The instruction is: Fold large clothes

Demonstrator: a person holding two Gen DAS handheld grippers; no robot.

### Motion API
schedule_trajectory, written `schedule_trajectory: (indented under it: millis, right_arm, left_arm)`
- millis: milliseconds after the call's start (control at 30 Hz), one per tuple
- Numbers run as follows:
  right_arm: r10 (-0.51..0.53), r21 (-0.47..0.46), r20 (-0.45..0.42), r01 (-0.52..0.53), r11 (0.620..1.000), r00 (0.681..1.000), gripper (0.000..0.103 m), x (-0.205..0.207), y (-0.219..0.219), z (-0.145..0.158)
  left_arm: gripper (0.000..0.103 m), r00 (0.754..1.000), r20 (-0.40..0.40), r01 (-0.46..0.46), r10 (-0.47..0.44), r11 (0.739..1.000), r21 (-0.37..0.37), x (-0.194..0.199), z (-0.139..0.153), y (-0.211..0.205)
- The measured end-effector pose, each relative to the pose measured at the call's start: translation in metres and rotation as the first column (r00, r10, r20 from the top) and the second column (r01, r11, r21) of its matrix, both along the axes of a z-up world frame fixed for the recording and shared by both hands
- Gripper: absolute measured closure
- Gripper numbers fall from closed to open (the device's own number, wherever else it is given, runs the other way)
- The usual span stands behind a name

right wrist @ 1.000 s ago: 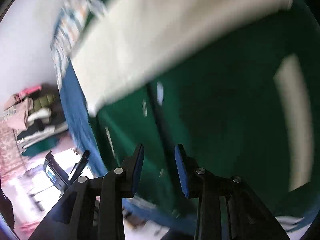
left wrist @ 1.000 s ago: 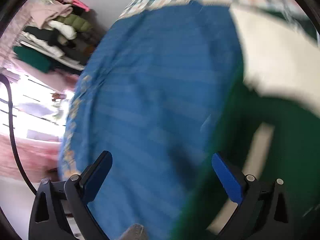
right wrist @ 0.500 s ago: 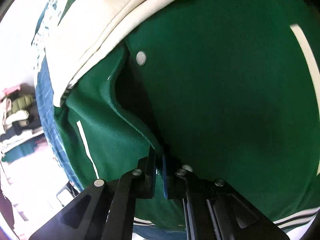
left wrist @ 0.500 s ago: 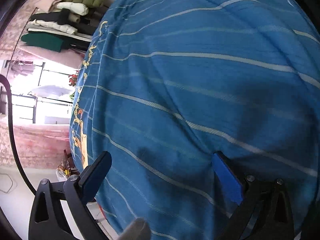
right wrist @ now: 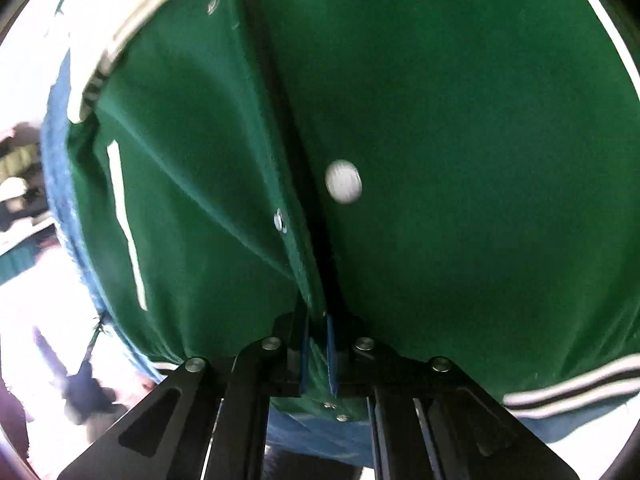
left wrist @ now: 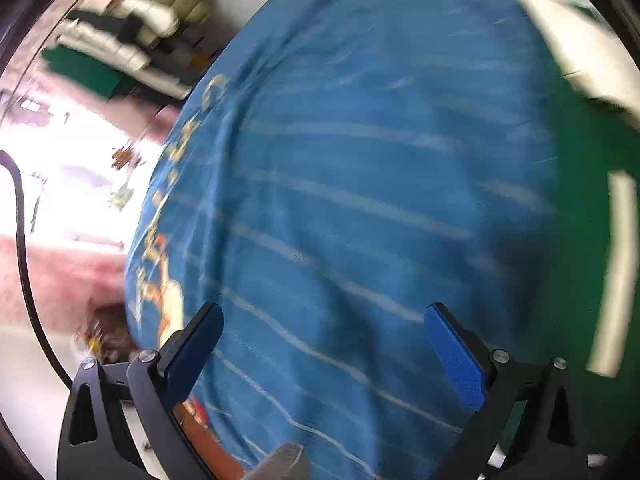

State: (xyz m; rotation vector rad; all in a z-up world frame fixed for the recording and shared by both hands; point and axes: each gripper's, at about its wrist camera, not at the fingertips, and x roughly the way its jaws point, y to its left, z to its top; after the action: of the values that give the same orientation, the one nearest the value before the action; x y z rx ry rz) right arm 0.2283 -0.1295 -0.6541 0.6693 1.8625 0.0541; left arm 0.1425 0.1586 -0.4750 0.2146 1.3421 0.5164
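A green jacket (right wrist: 460, 128) with white snap buttons, white stripes and cream sleeves lies spread on a blue striped bedspread (left wrist: 360, 200). My right gripper (right wrist: 317, 354) is shut on the jacket's front edge, near the hem, and green cloth is pinched between its blue pads. In the left wrist view my left gripper (left wrist: 324, 344) stands open over the bare bedspread with nothing between its fingers. The jacket (left wrist: 592, 216) shows at that view's right edge, with a cream sleeve (left wrist: 580, 40) above it.
A pile of folded clothes (left wrist: 132, 40) sits past the bed's far left corner. The bedspread's patterned edge (left wrist: 160, 240) drops to a brightly lit floor on the left. A black cable (left wrist: 20, 240) hangs at the far left.
My right gripper has closed on the jacket's front edge and pulled it nearer, so the cloth now runs taut. The left gripper has swung across the bedspread and the jacket has come back into its view.
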Motion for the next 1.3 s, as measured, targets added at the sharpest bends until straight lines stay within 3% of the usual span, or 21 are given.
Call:
schedule_trajectory:
  millis: [133,200,300,400,500,600,700,767,867,900,967,1033,1133,1233,1300]
  right_arm:
    - [-0.048,-0.007,-0.077,0.047,0.999,0.996,0.088,0.0,-0.003,0.007]
    - [0.012,-0.072,-0.025,-0.014,0.997,1.0,0.072,0.008,0.003,0.033]
    - [0.037,-0.17,0.046,-0.028,0.985,0.998,0.063,0.011,-0.003,0.065]
    - [-0.01,-0.258,0.074,0.029,0.966,0.997,0.063,0.015,-0.038,0.086]
    - [-0.083,-0.302,0.084,0.105,0.948,0.993,0.061,0.021,-0.11,0.094]
    - [-0.102,-0.349,0.128,0.141,0.926,0.987,0.057,0.045,-0.159,0.105]
    - [-0.059,-0.389,0.195,0.132,0.912,0.979,0.049,0.062,-0.227,0.099]
    - [-0.029,-0.397,0.228,0.12,0.91,0.973,0.049,0.08,-0.266,0.09]
    - [0.086,-0.387,0.258,0.022,0.922,0.962,0.05,0.114,-0.285,0.062]
    - [0.111,-0.388,0.267,0.001,0.922,0.957,0.059,0.119,-0.289,0.052]
    - [0.161,-0.383,0.291,-0.04,0.923,0.943,0.092,0.128,-0.293,0.039]
    - [0.129,-0.335,0.305,-0.02,0.942,0.944,0.092,0.13,-0.308,0.029]
    - [-0.021,-0.215,0.307,0.091,0.972,0.951,0.092,0.119,-0.348,0.02]
    - [-0.032,-0.182,0.253,0.08,0.98,0.967,0.08,0.115,-0.357,0.025]
    - [-0.009,-0.148,0.232,0.045,0.988,0.973,0.07,0.104,-0.358,0.041]
  left_arm:
    - [0.0,0.992,0.027,0.129,-0.127,0.986,-0.109,0.015,0.008,-0.048]
    - [0.0,0.987,0.041,0.16,-0.156,0.979,-0.13,0.017,0.005,-0.069]
    - [0.0,0.983,0.029,0.183,-0.18,0.972,-0.148,0.024,-0.021,-0.088]
    - [0.0,0.978,-0.083,0.174,-0.19,0.969,-0.175,0.033,-0.076,-0.094]
    - [0.0,0.996,-0.008,0.084,-0.09,0.952,-0.295,0.038,-0.086,-0.073]
    - [0.0,0.999,-0.018,0.035,-0.045,0.936,-0.35,0.044,-0.088,-0.062]
    - [0.0,0.998,-0.047,0.033,-0.048,0.959,-0.283,0.053,-0.078,-0.068]
    - [0.0,0.999,-0.005,0.034,-0.036,0.972,-0.231,0.058,-0.056,-0.082]
    - [0.0,0.998,0.055,0.031,-0.024,0.99,-0.139,0.06,-0.018,-0.12]
    - [0.0,0.998,0.064,0.031,-0.024,0.993,-0.116,0.06,-0.01,-0.135]
    - [0.0,0.996,0.08,0.029,-0.024,0.997,-0.067,0.057,0.0,-0.172]
    - [0.0,0.997,0.069,0.023,-0.022,1.0,-0.021,0.056,-0.002,-0.2]
    - [0.0,0.999,0.038,0.01,-0.009,1.0,-0.014,0.052,-0.014,-0.231]
    - [0.0,0.999,-0.006,0.035,-0.035,0.999,0.027,0.044,-0.022,-0.259]
    - [0.0,0.999,-0.014,0.045,-0.045,0.999,0.01,0.034,-0.019,-0.271]
